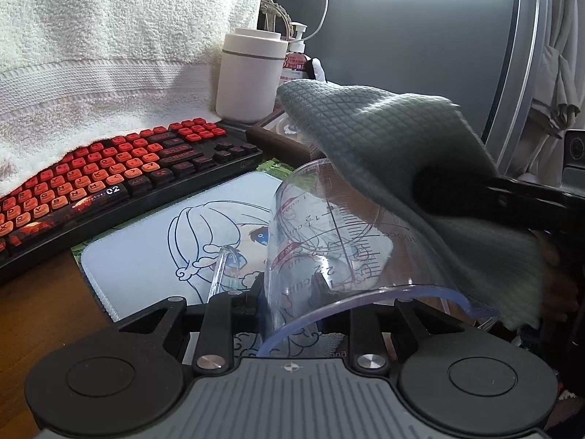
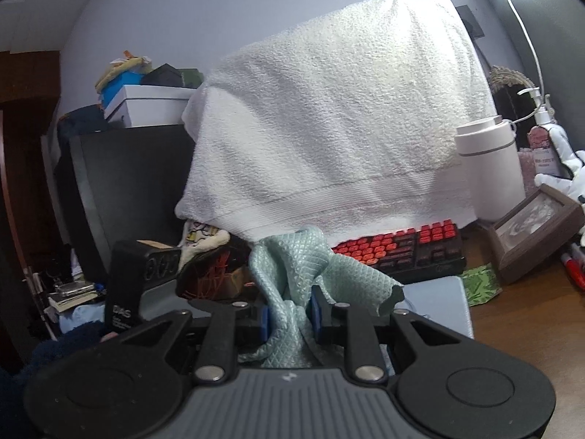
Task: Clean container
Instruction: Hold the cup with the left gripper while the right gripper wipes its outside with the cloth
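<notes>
At the far left a large white terry towel (image 1: pixel 109 47) hangs over something tall, its lower edge draped onto a black keyboard with glowing red and orange keys (image 1: pixel 120 179). In front of the keyboard, a pale blue mouse mat printed with a cartoon face (image 1: pixel 164 248) lies on the brown wooden counter (image 1: pixel 40 303). Behind them stands a white cylindrical lidded canister (image 1: pixel 250 73), with a pump bottle (image 1: pixel 296 55) just beside it and a dark wooden picture frame (image 1: pixel 278 139) in front.

The clear plastic measuring cup with printed red and black scale marks (image 1: pixel 329 241) is tipped on its side above the mat, held in the left tool (image 1: pixel 292 292). The cup's wall sits between the tool's fingers, which seem closed on it, though the cup hides their tips. Its open rim curves toward the camera.

A grey-green waffle-textured cleaning cloth (image 1: pixel 402 146) is draped over the cup's upper right side. In the right wrist view, the right tool (image 2: pixel 290 316) has its blue-padded fingers (image 2: pixel 316 314) pinched closed on a bunched fold of this cloth, which stands up between them and spills forward.
</notes>
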`<state>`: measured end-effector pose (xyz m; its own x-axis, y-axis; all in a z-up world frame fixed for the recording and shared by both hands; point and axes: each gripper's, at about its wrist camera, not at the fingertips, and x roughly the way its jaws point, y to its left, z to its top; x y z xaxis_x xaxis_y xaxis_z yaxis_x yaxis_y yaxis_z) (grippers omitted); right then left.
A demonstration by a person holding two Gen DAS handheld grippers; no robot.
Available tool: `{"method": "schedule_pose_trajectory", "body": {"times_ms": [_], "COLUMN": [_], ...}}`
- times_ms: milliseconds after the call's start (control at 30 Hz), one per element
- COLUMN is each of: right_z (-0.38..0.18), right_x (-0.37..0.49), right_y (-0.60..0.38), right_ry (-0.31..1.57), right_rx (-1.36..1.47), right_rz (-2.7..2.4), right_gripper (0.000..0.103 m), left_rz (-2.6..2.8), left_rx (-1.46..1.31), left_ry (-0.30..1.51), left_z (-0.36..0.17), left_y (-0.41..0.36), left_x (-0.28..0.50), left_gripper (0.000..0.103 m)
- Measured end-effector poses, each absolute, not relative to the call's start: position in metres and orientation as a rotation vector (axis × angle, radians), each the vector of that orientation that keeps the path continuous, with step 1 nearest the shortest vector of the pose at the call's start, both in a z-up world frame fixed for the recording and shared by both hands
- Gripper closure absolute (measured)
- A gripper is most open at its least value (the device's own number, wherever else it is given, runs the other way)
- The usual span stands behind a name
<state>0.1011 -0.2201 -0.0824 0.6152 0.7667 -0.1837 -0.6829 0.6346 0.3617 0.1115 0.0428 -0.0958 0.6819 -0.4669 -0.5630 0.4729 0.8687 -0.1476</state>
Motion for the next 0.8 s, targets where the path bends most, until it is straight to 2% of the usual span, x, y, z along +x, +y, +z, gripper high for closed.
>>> {"method": "schedule_pose_trajectory", "body": {"times_ms": [800], "right_z": [-0.075], "right_x": [0.099], "right_y": [-0.21], "right_ry": [0.304], "right_rx": [0.184], "right_rz": [0.791], "right_gripper": [0.082], "left_rz": [-0.524], "left_rx": [0.028], "left_ry": [0.623], "left_z": [-0.095], "left_y": [0.042], "left_x": [0.111], "left_gripper": [0.077]}}
